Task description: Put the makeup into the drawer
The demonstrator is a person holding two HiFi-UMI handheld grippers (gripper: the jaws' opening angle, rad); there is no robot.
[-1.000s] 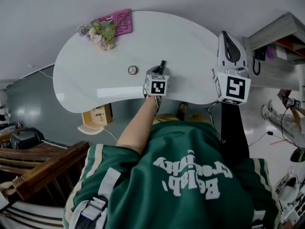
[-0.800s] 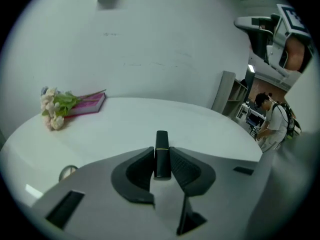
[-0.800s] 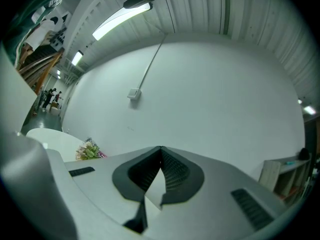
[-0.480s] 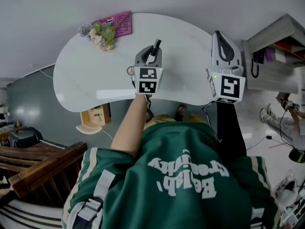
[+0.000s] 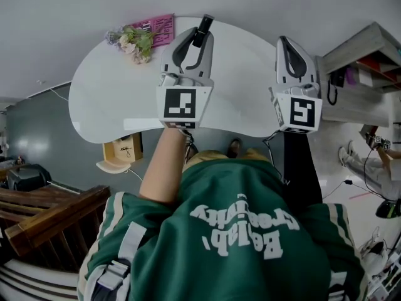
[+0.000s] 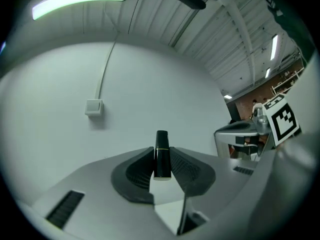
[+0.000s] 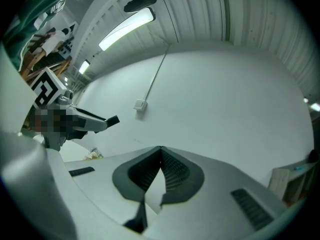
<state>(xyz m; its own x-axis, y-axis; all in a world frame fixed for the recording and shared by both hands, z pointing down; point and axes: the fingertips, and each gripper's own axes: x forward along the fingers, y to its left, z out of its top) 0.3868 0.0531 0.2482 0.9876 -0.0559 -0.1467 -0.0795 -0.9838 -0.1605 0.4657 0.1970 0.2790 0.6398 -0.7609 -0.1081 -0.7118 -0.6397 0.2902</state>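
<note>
**Ana:** White wall [image 6: 165,84] ahead, I see. What sits between the jaws?

**Ben:** On the left gripper [image 6: 161,159], a black makeup tube [image 6: 161,141] stands upright. The ribbed pads pinch its lower half, jaws narrow around it, and its top pokes out past the tips.

**Ana:** And the right gripper [image 7: 160,154]?

**Ben:** Jaws pressed together at the tips, nothing between them.

**Ana:** Further out?

**Ben:** From the head view, both grippers hang side by side above the white worktop [image 5: 106,99]. Flowers [image 5: 133,42] and a pink card [image 5: 156,29] lie at its far edge, well apart from the tube. A switch box [image 6: 94,106] sits on the wall.
</note>
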